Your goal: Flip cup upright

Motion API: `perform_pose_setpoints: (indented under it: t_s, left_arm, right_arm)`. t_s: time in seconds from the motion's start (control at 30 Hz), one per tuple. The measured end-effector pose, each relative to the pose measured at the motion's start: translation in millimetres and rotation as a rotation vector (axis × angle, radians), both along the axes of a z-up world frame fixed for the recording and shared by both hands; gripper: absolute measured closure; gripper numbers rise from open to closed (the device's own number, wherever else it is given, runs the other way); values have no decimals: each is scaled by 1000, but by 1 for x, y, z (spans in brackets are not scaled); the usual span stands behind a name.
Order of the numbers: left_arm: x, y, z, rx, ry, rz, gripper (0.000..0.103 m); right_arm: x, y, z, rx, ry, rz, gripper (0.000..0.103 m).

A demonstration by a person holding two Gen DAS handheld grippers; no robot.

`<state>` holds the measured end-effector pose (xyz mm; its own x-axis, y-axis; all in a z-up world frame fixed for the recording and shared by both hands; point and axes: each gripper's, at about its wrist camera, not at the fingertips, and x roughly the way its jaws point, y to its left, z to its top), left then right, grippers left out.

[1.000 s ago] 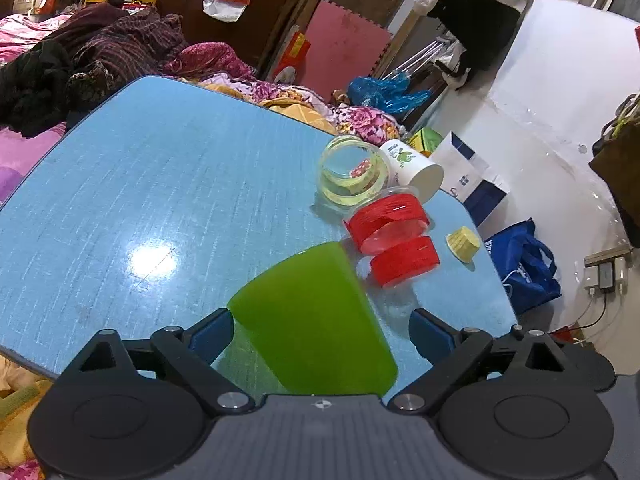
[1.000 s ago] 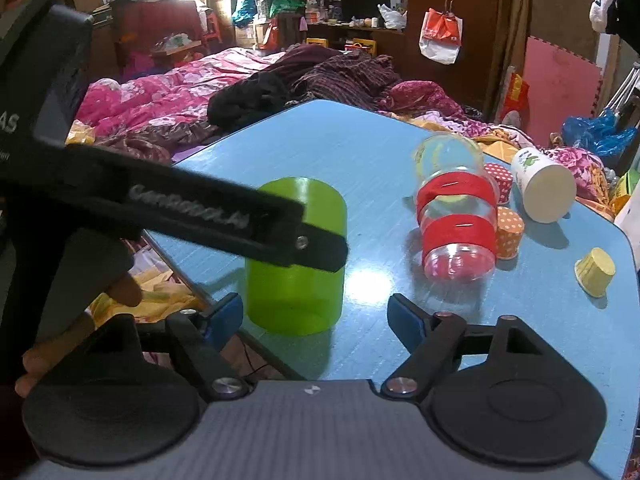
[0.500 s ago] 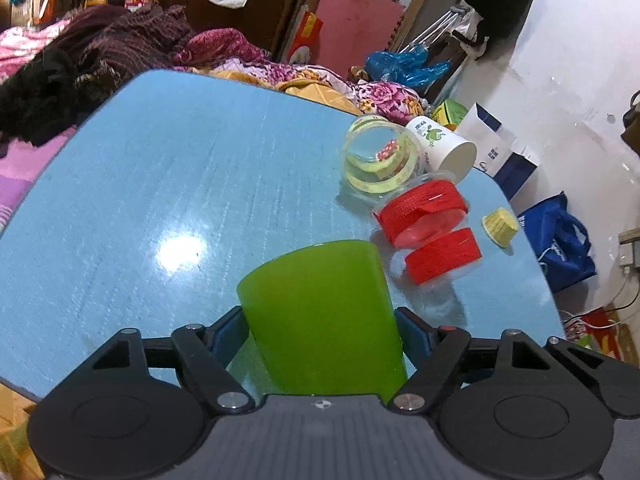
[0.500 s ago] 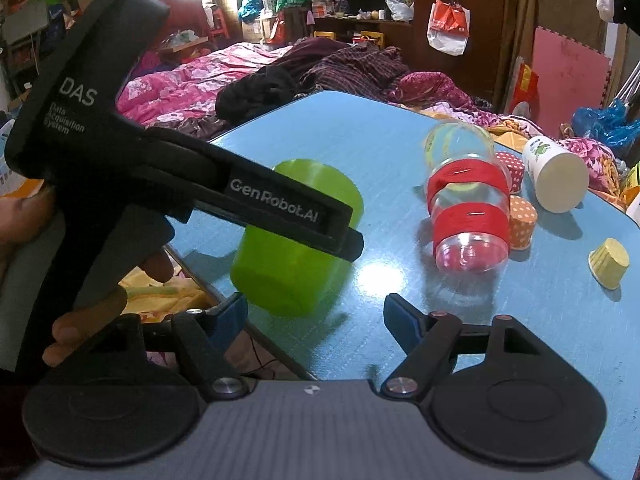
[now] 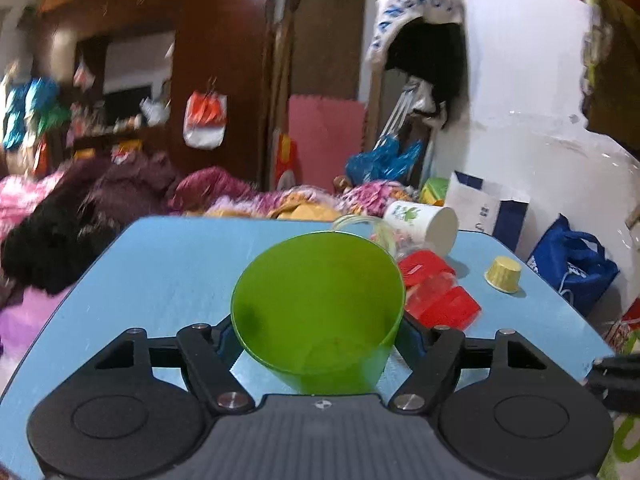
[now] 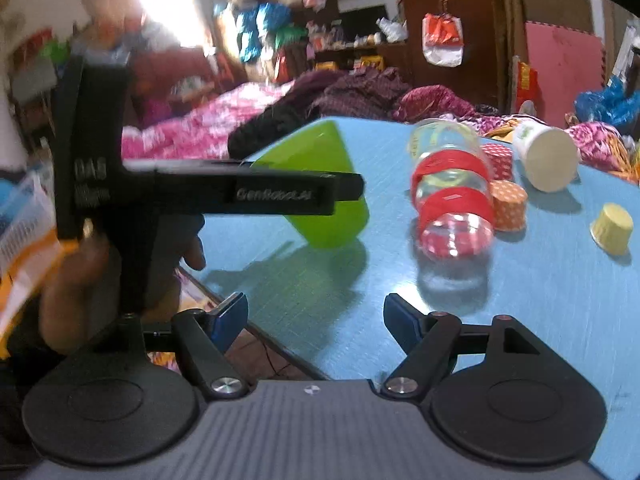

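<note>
My table is a blue top w/ rounded corners. Lying on it: clear jar w/ red bands on its side, white paper cup tipped over behind it, two polka-dot cupcake liners touching the jar, yellow liner off by itself nr the edge.

We are in a cluttered home, a lived-in bedroom. Beyond the blue table ahead of our right claw lies a bed heaped with pink floral bedding and dark clothes. Farther ahead stands a dark wooden wardrobe hung with plastic bags, and a pink foam mat leans upright.
</note>
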<state>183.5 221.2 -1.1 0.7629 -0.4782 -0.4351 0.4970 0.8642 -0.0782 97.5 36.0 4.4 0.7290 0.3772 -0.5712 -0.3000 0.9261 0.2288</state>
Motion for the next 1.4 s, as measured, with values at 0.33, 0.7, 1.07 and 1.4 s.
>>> perform_pose_setpoints:
  t_s: [0.33,0.7,1.07,1.4]
  left_arm:
    - [-18,-11,3,38,-94,-34,27]
    - [-53,-1,12,141,-276,-30,27]
    - [-50,-10,2,160,-230,-93,27]
    - [-46,-21,-11,167,-178,-125,27]
  right_arm:
    - [-27,-32,-4,65,-91,-105,26]
    - [-37,-32,-10,29,-184,-181,2]
    - [-42,-28,-19,-11,-233,-197,1]
    - [-42,-32,-26,-6,-226,-191,1]
